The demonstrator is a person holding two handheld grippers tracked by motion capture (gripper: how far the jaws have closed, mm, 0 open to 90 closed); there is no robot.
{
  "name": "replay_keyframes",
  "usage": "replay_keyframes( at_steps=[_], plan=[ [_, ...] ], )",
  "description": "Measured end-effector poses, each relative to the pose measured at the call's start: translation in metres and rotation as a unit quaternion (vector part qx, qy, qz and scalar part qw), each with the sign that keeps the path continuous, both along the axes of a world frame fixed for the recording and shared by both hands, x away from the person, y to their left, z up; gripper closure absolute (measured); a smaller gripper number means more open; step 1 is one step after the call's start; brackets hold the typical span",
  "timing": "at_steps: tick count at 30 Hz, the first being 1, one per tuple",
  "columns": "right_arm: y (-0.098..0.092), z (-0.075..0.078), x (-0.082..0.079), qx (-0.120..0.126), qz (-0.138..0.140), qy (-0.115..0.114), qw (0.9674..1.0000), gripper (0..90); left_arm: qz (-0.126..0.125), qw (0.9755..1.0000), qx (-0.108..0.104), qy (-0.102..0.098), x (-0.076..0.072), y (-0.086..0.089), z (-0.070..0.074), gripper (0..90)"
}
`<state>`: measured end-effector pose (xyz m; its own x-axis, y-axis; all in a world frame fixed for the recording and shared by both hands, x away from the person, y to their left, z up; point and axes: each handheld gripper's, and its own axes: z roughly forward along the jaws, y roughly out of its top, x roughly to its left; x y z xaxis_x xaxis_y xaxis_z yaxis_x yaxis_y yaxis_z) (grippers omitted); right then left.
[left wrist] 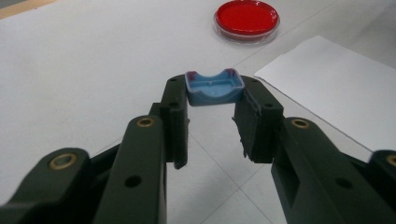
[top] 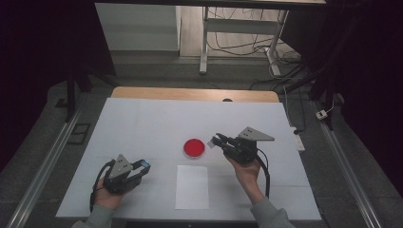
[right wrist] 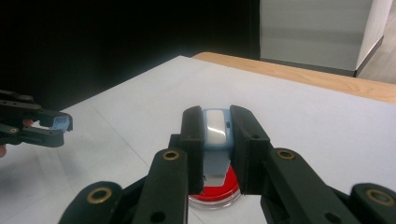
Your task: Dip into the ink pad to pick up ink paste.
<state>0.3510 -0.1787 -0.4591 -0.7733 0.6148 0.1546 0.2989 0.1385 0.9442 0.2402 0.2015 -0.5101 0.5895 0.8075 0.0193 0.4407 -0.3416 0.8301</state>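
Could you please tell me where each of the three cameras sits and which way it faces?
High view: above the person's side, looking forward and down on the white table; both forearms, left gripper and right gripper show.
Left gripper view: rides the left gripper, along jaws clamping a blue cap.
Right gripper view: rides the right gripper, jaws clamping a blue-and-white stamp.
All three share the red dish.
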Motion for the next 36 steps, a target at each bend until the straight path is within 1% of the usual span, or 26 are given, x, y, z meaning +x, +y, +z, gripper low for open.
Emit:
replay_keyframes(
  at_steps=[5,16,25,36],
  plan=[
    [0.005,-0.001,0.004,0.000,0.002,0.002,1.0000,75.7,0.000,1.0000,0.000,0.000,0.000,0.000,0.000,65.6],
    [0.018,-0.004,0.012,-0.010,0.008,0.006,0.9999,75.7,-0.004,1.0000,0.002,0.001,0.000,-0.001,0.000,65.6],
    [0.024,-0.007,0.017,-0.014,0.009,0.011,0.9998,75.6,-0.003,1.0000,0.003,0.001,0.000,-0.002,0.000,65.6],
    [0.029,-0.009,0.023,-0.018,0.009,0.011,0.9997,75.6,-0.005,1.0000,0.004,0.001,0.000,-0.003,0.000,65.6]
  ],
)
